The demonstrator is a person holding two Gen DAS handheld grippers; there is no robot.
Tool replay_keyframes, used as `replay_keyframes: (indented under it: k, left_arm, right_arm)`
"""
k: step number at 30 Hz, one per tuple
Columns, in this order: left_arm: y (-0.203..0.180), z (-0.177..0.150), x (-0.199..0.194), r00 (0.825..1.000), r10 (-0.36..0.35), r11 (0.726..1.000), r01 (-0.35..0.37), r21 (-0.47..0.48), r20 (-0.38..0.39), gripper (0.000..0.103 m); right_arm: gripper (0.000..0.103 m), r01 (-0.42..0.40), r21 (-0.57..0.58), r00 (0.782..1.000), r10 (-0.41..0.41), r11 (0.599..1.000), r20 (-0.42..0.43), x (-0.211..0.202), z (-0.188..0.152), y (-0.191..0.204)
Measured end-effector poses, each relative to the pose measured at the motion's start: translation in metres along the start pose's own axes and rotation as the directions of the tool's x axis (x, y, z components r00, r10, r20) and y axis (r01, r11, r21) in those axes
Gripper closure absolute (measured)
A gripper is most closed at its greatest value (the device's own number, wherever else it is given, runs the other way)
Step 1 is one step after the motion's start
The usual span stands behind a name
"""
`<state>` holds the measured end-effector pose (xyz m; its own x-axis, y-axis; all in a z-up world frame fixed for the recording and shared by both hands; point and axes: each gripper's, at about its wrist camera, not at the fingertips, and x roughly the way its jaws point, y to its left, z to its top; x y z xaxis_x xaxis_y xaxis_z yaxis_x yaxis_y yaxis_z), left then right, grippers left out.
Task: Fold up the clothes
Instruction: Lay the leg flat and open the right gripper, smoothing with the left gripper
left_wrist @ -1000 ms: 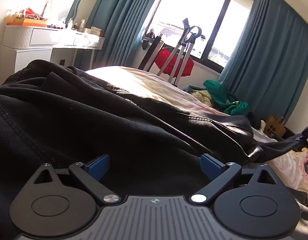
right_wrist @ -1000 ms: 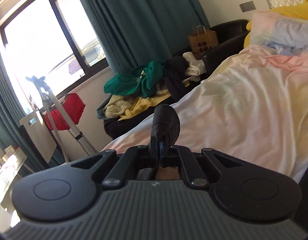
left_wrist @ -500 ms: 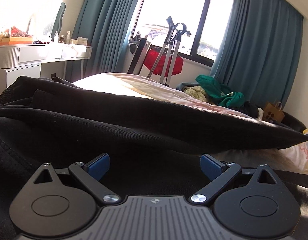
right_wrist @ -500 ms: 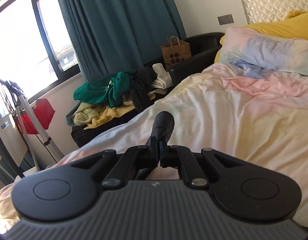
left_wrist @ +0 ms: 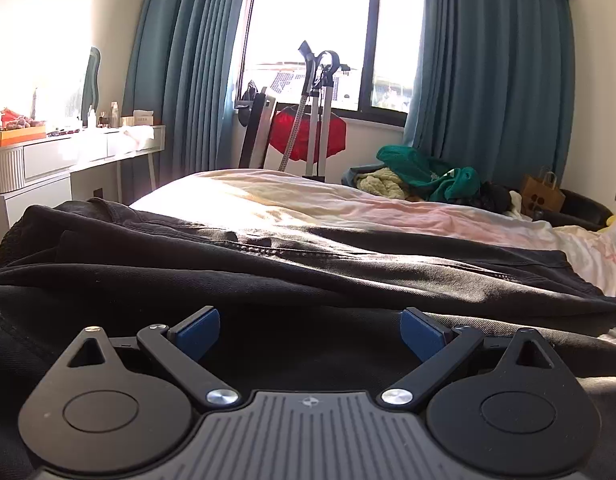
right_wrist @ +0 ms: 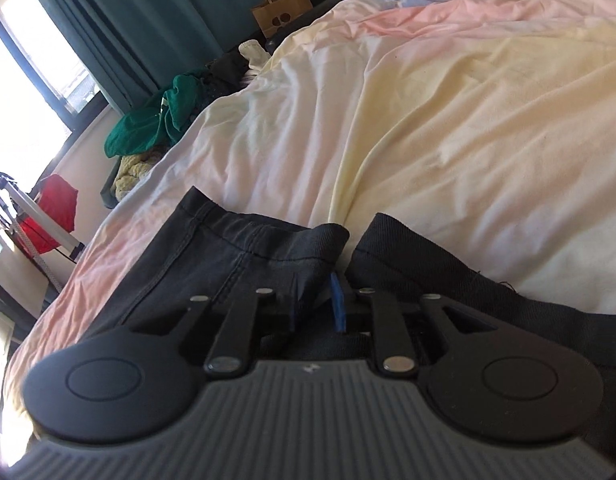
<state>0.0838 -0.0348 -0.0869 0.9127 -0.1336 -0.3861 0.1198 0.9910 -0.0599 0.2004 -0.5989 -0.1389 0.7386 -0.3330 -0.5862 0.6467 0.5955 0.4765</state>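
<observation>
- left gripper (left_wrist: 310, 330) sits low over the black garment (left_wrist: 267, 280) on the bed (left_wrist: 308, 200), its blue pads (left_wrist: 197, 330) spread wide, gripping nothing.
- right gripper (right_wrist: 316, 304) has its pads a narrow gap apart around a fold of the garment's hem (right_wrist: 303, 240).

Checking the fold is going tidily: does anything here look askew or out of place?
Mostly the trousers: the hem end near the right claw stands up in a ridge, bunched between the fingers, not flat on the bedsheet. Beyond the bed, clothes lie in a loose heap.
</observation>
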Motion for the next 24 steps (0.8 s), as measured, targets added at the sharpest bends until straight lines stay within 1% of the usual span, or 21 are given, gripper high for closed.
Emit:
replay_keyframes:
  k: [1,2,3,5,7,9,12,14,15,18,22,24]
  left_arm:
    - [-0.002,0.000,0.000,1.000,0.005,1.000,-0.005,0.014,-0.001,0.005]
    - [-0.004,0.001,0.000,1.000,0.005,1.000,-0.005,0.022,-0.003,0.005]
    - [-0.004,0.001,0.000,1.000,0.005,1.000,-0.005,0.023,-0.008,0.005]
    - [-0.002,0.003,-0.005,1.000,-0.001,1.000,0.001,0.013,-0.019,0.005]
    - [0.001,0.005,-0.011,1.000,-0.011,1.000,0.011,0.001,-0.026,0.005]
    - [0.000,0.008,-0.019,1.000,-0.009,1.000,0.010,0.008,-0.019,0.005]
    - [-0.005,0.010,-0.036,1.000,-0.004,0.999,0.004,0.043,0.002,0.005]
    - [-0.008,0.011,-0.048,1.000,-0.003,0.998,0.002,0.061,0.014,0.005]
    - [-0.008,0.011,-0.055,1.000,-0.005,0.998,0.004,0.068,0.019,0.005]
    - [-0.012,0.009,-0.073,1.000,-0.012,0.995,0.010,0.096,0.025,0.005]
    - [-0.015,0.001,-0.085,0.999,-0.006,0.993,0.010,0.113,-0.041,0.005]
    - [-0.013,-0.005,-0.089,0.998,-0.003,0.993,0.010,0.115,-0.066,0.005]
  right_arm:
    - [0.058,0.000,-0.022,1.000,0.001,1.000,0.007,-0.012,0.001,0.005]
    - [0.040,-0.001,-0.045,1.000,0.001,0.999,0.014,-0.023,0.002,0.011]
    - [0.031,-0.009,-0.078,1.000,0.011,0.997,0.027,-0.037,0.000,0.017]
    - [0.031,-0.032,-0.167,0.998,0.040,0.985,0.045,-0.067,-0.007,0.033]
    - [0.032,-0.037,-0.251,0.998,0.049,0.967,0.042,-0.096,-0.020,0.050]
    - [0.031,-0.068,-0.308,0.996,0.085,0.949,0.042,-0.127,-0.036,0.065]
    - [0.031,-0.151,-0.345,0.985,0.172,0.926,0.029,-0.168,-0.062,0.085]
    - [0.031,-0.217,-0.371,0.972,0.236,0.903,0.006,-0.192,-0.080,0.098]
    - [0.031,-0.234,-0.386,0.968,0.253,0.892,-0.002,-0.201,-0.088,0.102]
    - [0.031,-0.247,-0.432,0.963,0.267,0.868,-0.013,-0.218,-0.111,0.105]
    - [0.031,-0.263,-0.491,0.958,0.286,0.831,-0.030,-0.241,-0.141,0.109]
    - [0.031,-0.267,-0.506,0.957,0.289,0.820,-0.037,-0.244,-0.148,0.108]
